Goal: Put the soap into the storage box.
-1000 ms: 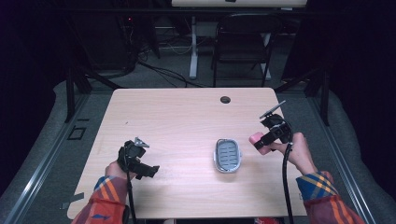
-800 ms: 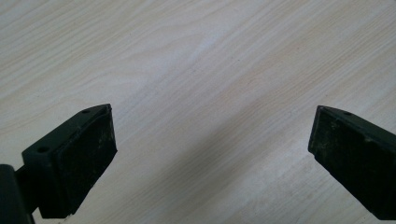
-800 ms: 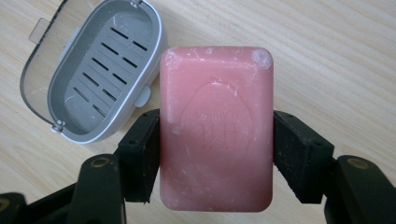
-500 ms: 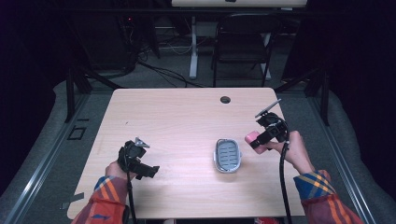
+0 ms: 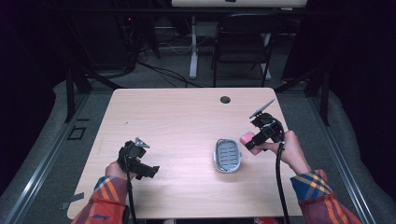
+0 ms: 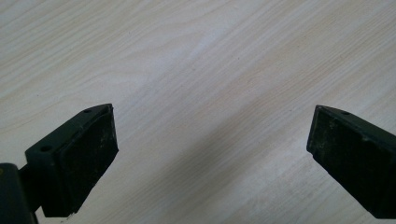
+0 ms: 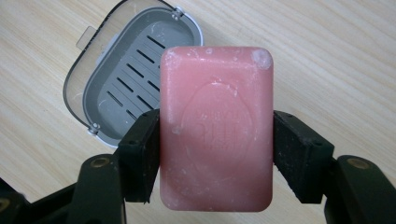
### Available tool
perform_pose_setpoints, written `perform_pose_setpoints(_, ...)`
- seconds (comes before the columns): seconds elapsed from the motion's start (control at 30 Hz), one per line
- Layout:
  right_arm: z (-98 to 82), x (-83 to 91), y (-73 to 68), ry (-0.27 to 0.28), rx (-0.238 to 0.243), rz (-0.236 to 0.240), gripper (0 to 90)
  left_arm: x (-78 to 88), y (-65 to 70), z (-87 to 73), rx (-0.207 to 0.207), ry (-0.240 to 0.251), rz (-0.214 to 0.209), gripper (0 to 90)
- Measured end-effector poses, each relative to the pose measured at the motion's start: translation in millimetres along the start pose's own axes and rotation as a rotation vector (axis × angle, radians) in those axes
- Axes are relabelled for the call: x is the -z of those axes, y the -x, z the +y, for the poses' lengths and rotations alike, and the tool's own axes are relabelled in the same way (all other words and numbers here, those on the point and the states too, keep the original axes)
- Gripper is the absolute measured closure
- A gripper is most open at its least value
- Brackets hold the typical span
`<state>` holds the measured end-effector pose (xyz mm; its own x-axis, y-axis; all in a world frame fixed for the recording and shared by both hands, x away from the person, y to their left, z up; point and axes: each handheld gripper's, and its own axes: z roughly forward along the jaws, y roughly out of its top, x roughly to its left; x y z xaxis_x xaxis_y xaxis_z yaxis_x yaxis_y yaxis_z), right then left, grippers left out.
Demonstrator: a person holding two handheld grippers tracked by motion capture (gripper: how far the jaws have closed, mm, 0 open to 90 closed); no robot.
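Right claw [image 7: 215,154] clamping smooth pink rect. soap bar [image 7: 215,126], grey slotted oval dish [image 7: 135,74] w/ clear rim behind, left claw [image 6: 210,154] spread wide

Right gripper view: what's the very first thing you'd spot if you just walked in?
The pink bar of soap, pinched between the two black jaws of the right gripper and held above the table. Just behind it sits a grey soap dish with slots in its floor, resting on the pale wooden table. Over on the left, the left gripper is wide open above bare wood.
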<state>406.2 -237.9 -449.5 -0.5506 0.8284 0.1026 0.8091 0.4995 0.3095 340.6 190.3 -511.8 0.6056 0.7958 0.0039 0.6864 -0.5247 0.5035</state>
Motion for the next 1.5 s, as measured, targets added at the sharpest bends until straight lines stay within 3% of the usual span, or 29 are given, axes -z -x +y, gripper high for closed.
perform_pose_setpoints(0.37, 6.1, -5.4, -11.2, -0.021, 0.018, 0.013, 36.9, 0.4, -0.5, -0.2, 0.001, 0.002, -0.001, 1.6)
perform_pose_setpoints(0.4, 6.6, -6.6, -11.9, -0.011, 0.021, 0.032, 36.9, 0.4, -0.5, -0.2, 0.001, 0.003, -0.001, 1.7)
perform_pose_setpoints(0.43, 7.0, -6.9, -12.5, -0.02, 0.028, 0.015, 36.9, 0.5, -0.6, -0.2, 0.001, 0.002, -0.002, 1.6)
perform_pose_setpoints(0.53, 8.1, -9.6, -15.7, -0.019, 0.014, 0.023, 36.9, 0.4, -0.4, -0.7, 0.004, 0.006, 0.002, 1.7)
perform_pose_setpoints(0.57, 9.0, -10.0, -14.9, -0.031, 0.036, 0.027, 36.9, 0.7, -0.4, -0.7, 0.004, 0.003, 0.002, 1.6)
perform_pose_setpoints(0.93, 16.3, -26.0, -25.0, -0.062, 0.046, 0.02, 36.9, 1.6, -1.0, -2.8, 0.009, 0.006, 0.004, 1.6)
perform_pose_setpoints(1.27, 21.0, -40.6, -33.9, -0.098, 0.043, 0.004, 36.8, 1.9, -1.1, -3.6, 0.013, 0.005, 0.004, 1.7)
perform_pose_setpoints(1.5, 20.6, -49.0, -36.1, -0.093, 0.007, -0.004, 36.8, 1.7, -1.0, -3.7, 0.009, 0.003, 0.001, 1.7)
